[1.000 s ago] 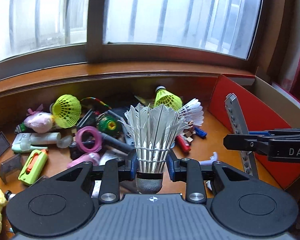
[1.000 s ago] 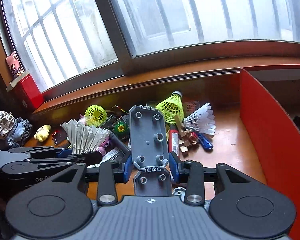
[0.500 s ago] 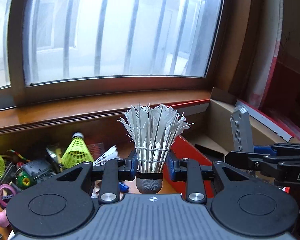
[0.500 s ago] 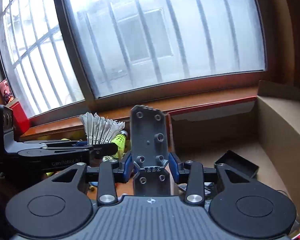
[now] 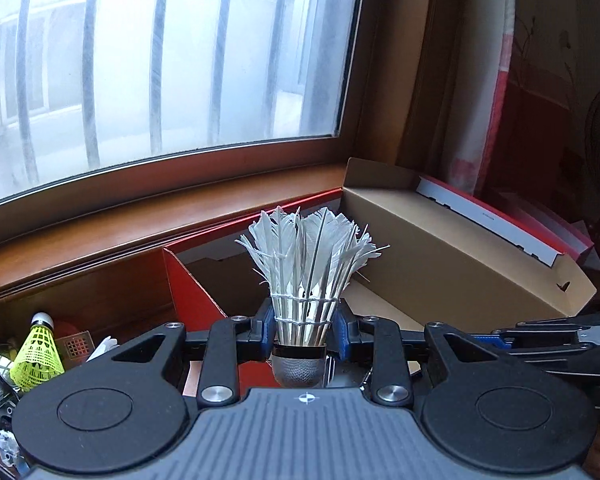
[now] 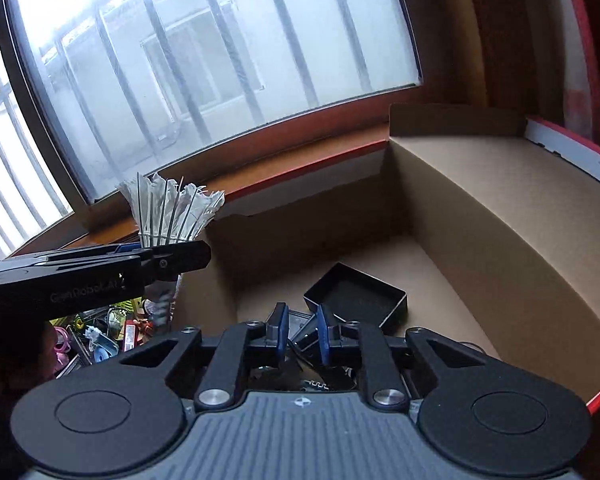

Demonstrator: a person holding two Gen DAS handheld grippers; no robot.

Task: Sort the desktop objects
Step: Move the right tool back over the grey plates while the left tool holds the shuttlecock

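Currently left hand-held gripper [image 5: 303, 332] is clamped on the shuttlecock [image 5: 306, 276] near its cork, feathers upright, poised over the box [image 6: 500, 216] for sorting; right hand-held gripper [image 6: 299, 334] gapes empty above it.

Right gripper [image 6: 299, 334] empty, apart, over cardboard box [image 6: 500, 216]; black tray [image 6: 356, 294] inside.
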